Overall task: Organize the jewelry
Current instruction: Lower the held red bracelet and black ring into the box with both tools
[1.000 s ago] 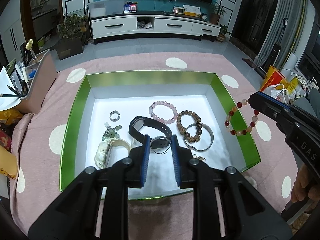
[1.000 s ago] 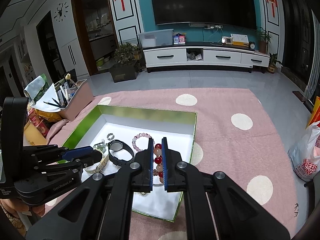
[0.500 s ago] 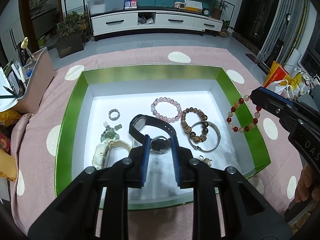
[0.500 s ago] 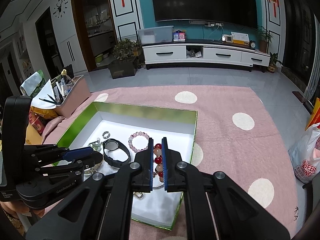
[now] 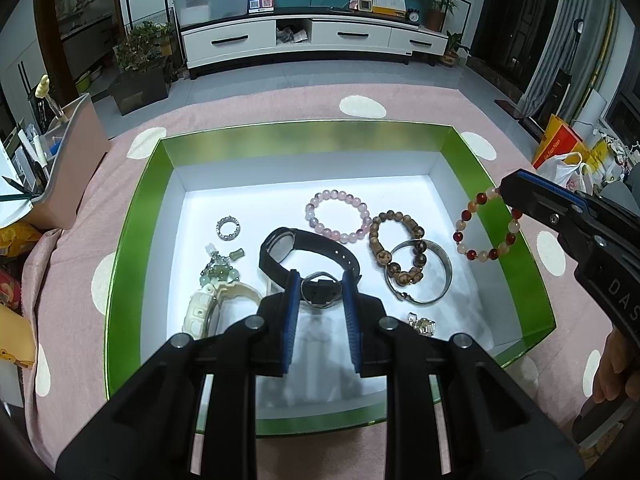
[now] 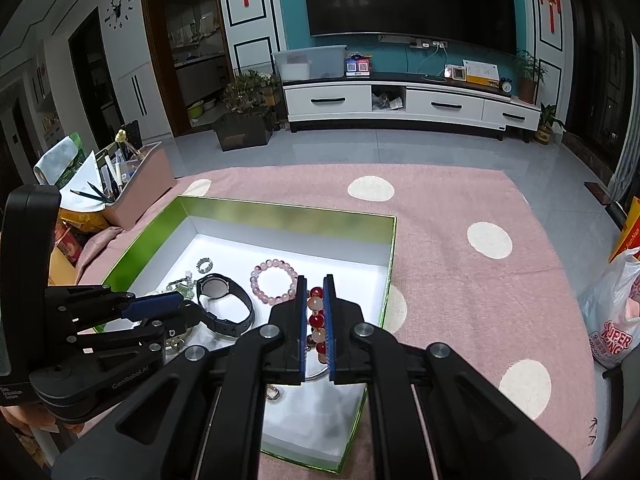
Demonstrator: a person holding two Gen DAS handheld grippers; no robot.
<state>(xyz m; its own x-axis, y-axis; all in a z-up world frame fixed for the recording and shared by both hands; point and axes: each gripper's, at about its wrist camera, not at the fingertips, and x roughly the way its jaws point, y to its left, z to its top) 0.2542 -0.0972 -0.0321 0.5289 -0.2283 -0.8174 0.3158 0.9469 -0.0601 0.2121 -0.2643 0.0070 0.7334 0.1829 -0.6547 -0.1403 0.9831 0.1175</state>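
Here the green box (image 5: 132,240) with the white floor fills the middle of the left wrist view, and it lies on the pink dotted rug (image 5: 248,108). Inside it, toward the centre, the black watch (image 5: 296,252) lies with its strap running from upper left to lower right, and the pink bead bracelet (image 5: 336,216), the brown bead bracelet (image 5: 396,248) and the silver bangle (image 5: 434,280) sit to its right.

The left gripper (image 5: 320,300) is low in the centre of the frame with its jaws spread and holding nothing; the watch buckle lies between the tips, seemingly below them.

The right gripper (image 6: 314,320) has its jaws pressed on the red and cream bead bracelet (image 5: 486,228). In the left wrist view this bracelet hangs as a loop at the right of the frame, over the right green wall of the box, so it is not yet on the floor of the box. The free white floor lies to the left and lower left of the loop. I judge that the right hand must carry it that way and lower it before the jaws part; the left gripper is further from it.
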